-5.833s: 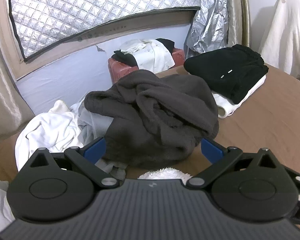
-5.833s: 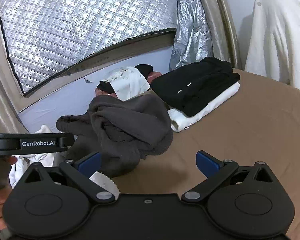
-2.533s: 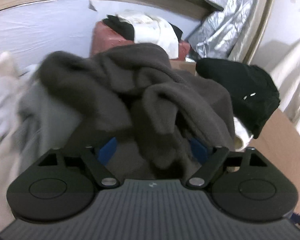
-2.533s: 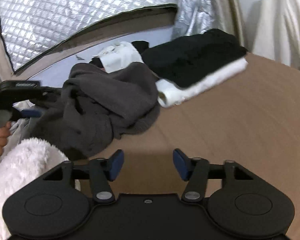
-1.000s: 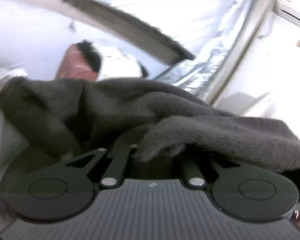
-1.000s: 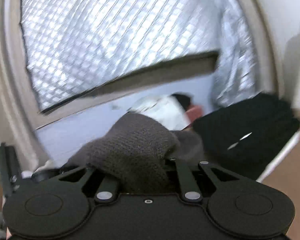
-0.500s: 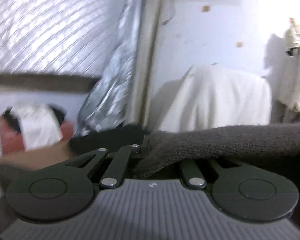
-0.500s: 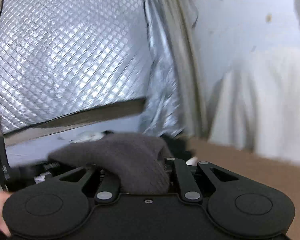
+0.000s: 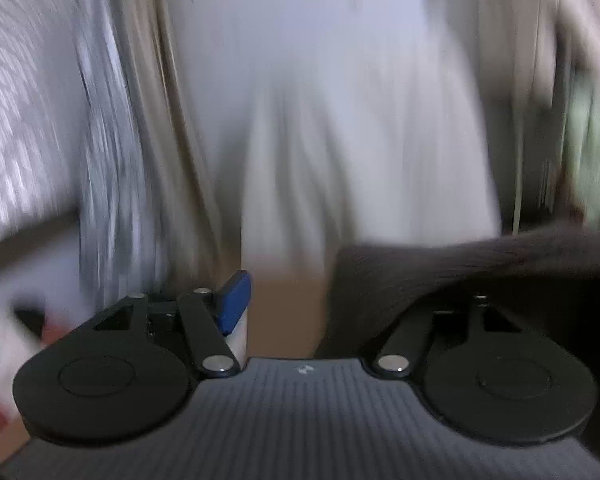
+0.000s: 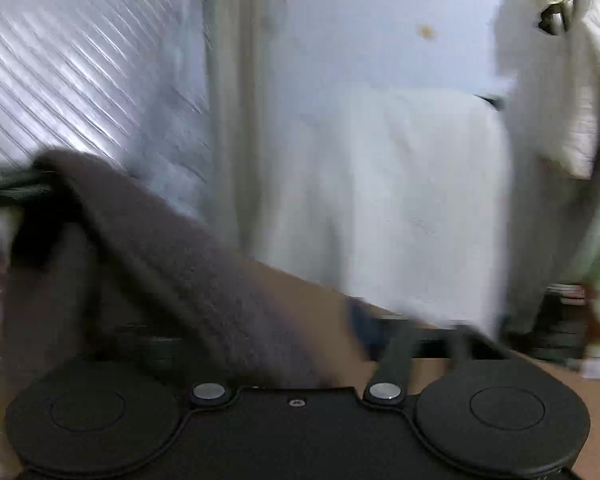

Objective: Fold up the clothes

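The left tongs (image 9: 300, 292) are pointing up toward the far wall, high over the brown surface (image 10: 320, 288). Their jaws are standing apart. The blue pad on the left finger is showing bare, and brown is peeking through the gap. The dark grey sweater (image 9: 440, 264) is hanging over the right finger of these tongs and hiding it. From there the sweater is stretching sideways like a rope, up above the brown surface, with its long way running from one pair of tongs to the other. The view is very blurry, so the shape of the sweater is hard to tell. At the far end it is sloping down across the left finger of the right tongs (image 10: 268, 332) and hiding that finger too. These jaws are also looking apart, with the right finger tipping outward beside the sweater's edge. The right tongs are pointing up at the wall too. Both tongs are touching the sweater, so neither one is nearer. This could be tongs opening to take a bite, or tongs dropping it onto the brown surface.
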### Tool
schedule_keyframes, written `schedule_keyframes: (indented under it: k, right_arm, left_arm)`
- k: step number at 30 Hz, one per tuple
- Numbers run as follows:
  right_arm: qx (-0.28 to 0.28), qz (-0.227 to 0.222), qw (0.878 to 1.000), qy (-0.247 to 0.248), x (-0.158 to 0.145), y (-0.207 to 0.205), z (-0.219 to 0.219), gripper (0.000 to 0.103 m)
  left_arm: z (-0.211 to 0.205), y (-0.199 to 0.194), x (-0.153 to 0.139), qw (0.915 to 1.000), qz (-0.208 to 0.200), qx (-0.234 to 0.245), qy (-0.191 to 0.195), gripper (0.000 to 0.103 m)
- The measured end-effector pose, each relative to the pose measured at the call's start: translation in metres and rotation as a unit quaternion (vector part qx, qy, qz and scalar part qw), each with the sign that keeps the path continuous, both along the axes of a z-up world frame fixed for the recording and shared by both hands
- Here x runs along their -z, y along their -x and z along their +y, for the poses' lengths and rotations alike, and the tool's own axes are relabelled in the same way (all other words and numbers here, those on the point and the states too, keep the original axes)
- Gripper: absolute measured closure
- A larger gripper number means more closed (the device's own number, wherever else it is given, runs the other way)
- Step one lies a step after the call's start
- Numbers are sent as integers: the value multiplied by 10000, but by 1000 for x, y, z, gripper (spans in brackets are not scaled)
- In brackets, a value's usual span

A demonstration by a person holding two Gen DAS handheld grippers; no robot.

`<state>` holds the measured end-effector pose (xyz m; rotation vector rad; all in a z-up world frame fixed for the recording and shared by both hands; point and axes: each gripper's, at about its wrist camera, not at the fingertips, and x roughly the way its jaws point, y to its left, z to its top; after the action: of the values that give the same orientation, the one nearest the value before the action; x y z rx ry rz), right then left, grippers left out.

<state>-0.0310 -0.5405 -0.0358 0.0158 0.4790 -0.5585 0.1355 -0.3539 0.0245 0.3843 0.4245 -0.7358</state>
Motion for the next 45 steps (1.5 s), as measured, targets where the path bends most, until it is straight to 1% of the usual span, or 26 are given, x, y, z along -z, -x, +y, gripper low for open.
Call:
schedule_keyframes:
  k: [1,2,3,5,6,7,9,12,15,17,18,20,22,23,26,28,30,32,34,35,36,37,38,42,44,45]
  right_arm:
    - [177,522,9984,-118,26,-12,-14,23]
    - [288,894,9950,-352,51,-14,-26,25]
    - [387,1210,9901,-602,75,-14,-37,30]
    - [582,1835,9751,-1098,122,-13,-61,30]
    - [489,1887,9709,-1389,134,-9,-67,30]
    - [349,1873,9670,-1689,143,-4,-72,30]
    - [427,2032,9591,-1926,148,-3,-78,29]
    - [416,1897,9610,-1969,140,-5,-77,28]
    - [459,1865,9608,-1999,141,-6,-73,27]
    - [548,1969,9580,-2012,148,0,-73,27]
    - [547,2051,9548,-2081,154,7,-73,27]
    - [479,2241,9481,-2205,166,21,-70,27]
    - [344,2448,9422,-2263,178,28,-61,27]
    - [276,2550,9390,-2291,185,32,-56,27]
    - [73,2681,9397,-2124,192,22,-50,27]
    - [-118,2701,9397,-2096,195,14,-49,27]
    - [-319,2747,9367,-2148,202,7,-50,27]
    - [-389,2778,9362,-2117,208,3,-51,28]
    - [-409,2715,9411,-1975,206,0,-49,51]
    - [-461,2775,9434,-1756,204,-2,-47,71]
    - [-520,2854,9450,-1507,202,-5,-45,83]
    - [-411,2899,9487,-1196,199,-6,-45,84]
    - [-259,2933,9517,-868,196,-6,-46,85]
    - [629,2251,9686,-844,171,10,-73,88]
    - [793,2109,9732,-471,165,3,-76,88]
    - [865,2051,9746,-262,162,-2,-78,88]
  left_arm:
    - [-11,-9,26,9978,362,-111,-541,39]
    - [-4,-10,57,9944,650,-196,-804,39]
    - [6,-8,81,9934,811,-156,-792,39]
    - [26,-4,127,9905,1136,-84,-774,39]
    - [32,-5,140,9878,1312,-121,-834,39]
    - [32,-6,142,9873,1360,-114,-814,39]
    - [36,-2,135,9932,1051,79,-492,35]
    - [34,-12,120,9973,691,195,-132,30]
    - [31,-11,118,9982,543,196,136,25]
    - [32,-7,126,9987,491,161,7,25]
    - [32,-8,130,9989,417,150,-150,25]
    - [31,-9,142,9972,10,44,-745,28]
    - [29,-14,148,9941,-239,-102,-1056,30]
    - [29,-18,147,9953,-109,-138,-952,30]
    - [30,-30,145,9973,276,-238,-636,28]
    - [30,-33,143,9978,412,-248,-447,28]
    - [30,-32,146,9978,337,-337,-467,28]
    - [28,-33,152,9973,103,-341,-635,28]
    - [25,-29,159,9941,-290,-394,-968,29]
    - [26,-30,159,9931,-448,-453,-984,31]
    - [26,-31,159,9918,-605,-512,-1000,35]
    - [27,-33,158,9906,-748,-570,-998,37]
    - [30,-36,154,9915,-771,-617,-841,38]
    - [47,-39,138,9962,-661,-556,-87,41]
    - [48,-40,134,9963,-702,-454,176,41]
    - [44,-48,128,9965,-617,-479,289,41]
